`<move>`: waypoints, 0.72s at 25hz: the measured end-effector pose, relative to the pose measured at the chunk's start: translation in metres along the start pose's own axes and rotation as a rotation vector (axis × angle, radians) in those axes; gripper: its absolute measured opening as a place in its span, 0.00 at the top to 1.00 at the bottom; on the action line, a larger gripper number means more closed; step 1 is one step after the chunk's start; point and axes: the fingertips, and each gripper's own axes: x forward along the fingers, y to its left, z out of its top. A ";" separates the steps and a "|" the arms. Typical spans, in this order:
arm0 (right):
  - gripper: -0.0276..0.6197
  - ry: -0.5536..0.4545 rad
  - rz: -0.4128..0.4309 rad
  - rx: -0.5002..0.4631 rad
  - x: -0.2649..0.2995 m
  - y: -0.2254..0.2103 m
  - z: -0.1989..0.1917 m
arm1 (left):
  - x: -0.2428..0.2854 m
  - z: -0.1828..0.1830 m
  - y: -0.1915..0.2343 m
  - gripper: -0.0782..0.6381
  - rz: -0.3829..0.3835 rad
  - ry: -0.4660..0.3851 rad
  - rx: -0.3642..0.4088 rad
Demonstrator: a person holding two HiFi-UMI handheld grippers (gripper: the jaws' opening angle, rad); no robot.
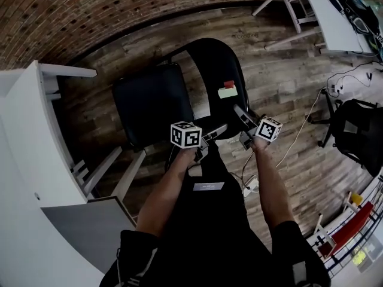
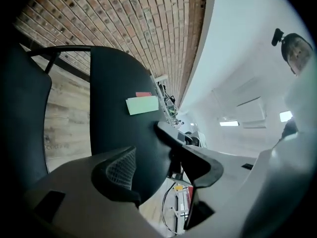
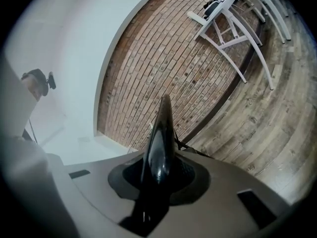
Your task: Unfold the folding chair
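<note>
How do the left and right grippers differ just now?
The right gripper is clamped on the chair backrest; the left gripper has its jaws apart, holding nothing. The left gripper points across at the right gripper, which points toward the brick wall. Both carry a marker cube.

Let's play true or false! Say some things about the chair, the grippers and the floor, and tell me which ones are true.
1. The right gripper is clamped on the chair's thin edge. True.
2. The left gripper is shut. False: its jaws stand apart.
3. A green note is stuck on the chair. True.
4. The floor is carpet. False: it is wood planks.
</note>
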 end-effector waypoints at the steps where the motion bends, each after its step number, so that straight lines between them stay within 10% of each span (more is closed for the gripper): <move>1: 0.83 0.001 0.002 0.002 0.000 0.000 -0.001 | 0.002 0.000 -0.001 0.46 -0.001 -0.004 -0.008; 18: 0.81 0.034 0.044 0.026 0.019 0.019 -0.018 | 0.020 -0.019 -0.018 0.46 0.017 0.059 -0.015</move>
